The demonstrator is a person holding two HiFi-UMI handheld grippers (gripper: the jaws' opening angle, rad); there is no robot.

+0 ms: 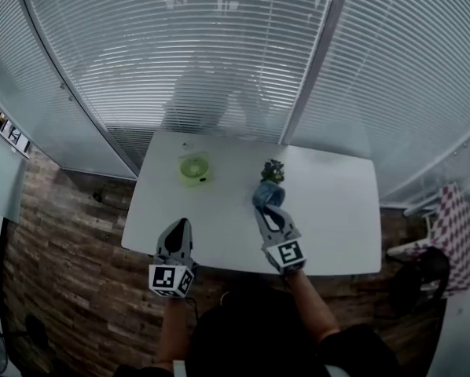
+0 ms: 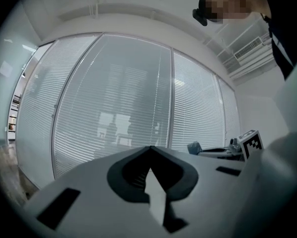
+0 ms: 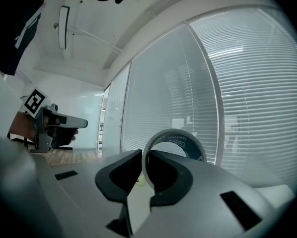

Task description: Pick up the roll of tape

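Note:
The roll of tape (image 3: 181,138) stands on edge between the jaws of my right gripper (image 3: 144,165), whose pads press on its rim from both sides. In the head view the tape roll (image 1: 268,192) hangs above the middle of the white table (image 1: 337,210), at the tip of the right gripper (image 1: 265,208). My left gripper (image 1: 181,225) hovers over the table's near left edge. Seen from its own camera, the left gripper (image 2: 150,150) is shut with nothing in it. Off to its right show the tape roll (image 2: 194,147) and the right gripper's marker cube (image 2: 250,143).
A green round dish (image 1: 194,167) lies at the table's back left. A small dark green object (image 1: 273,170) sits behind the tape. Window blinds (image 1: 219,45) close off the far side. A chair with a checked cloth (image 1: 455,226) stands to the right, on wooden flooring.

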